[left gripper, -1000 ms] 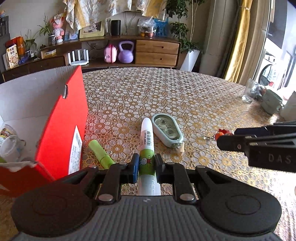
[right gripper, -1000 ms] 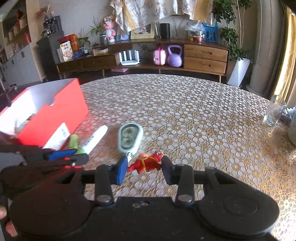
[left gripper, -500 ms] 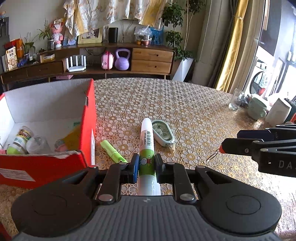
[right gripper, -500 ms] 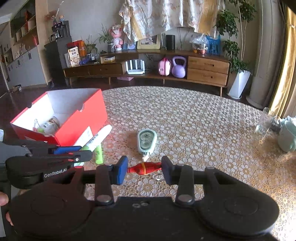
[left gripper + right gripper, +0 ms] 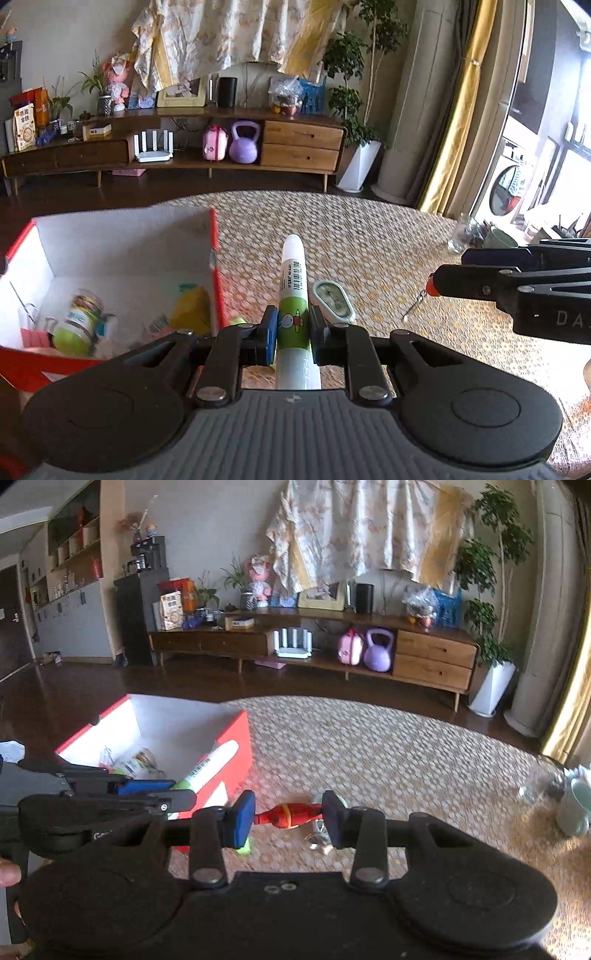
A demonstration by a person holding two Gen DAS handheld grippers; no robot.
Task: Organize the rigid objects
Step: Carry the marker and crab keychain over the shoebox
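Both tools loaded: left tool (image 5: 291,334) clamps the white marker (image 5: 294,291) mid-barrel, right tool (image 5: 289,816) pinches the red toy (image 5: 290,815) end-to-end, probably headed for the red box (image 5: 218,280) at left.

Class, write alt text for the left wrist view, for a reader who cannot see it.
The left tongs grip a white and green marker, held above a patterned table beside an open red box containing small items. The right tongs, at the right edge, hold a small red toy; a correction tape dispenser lies below.
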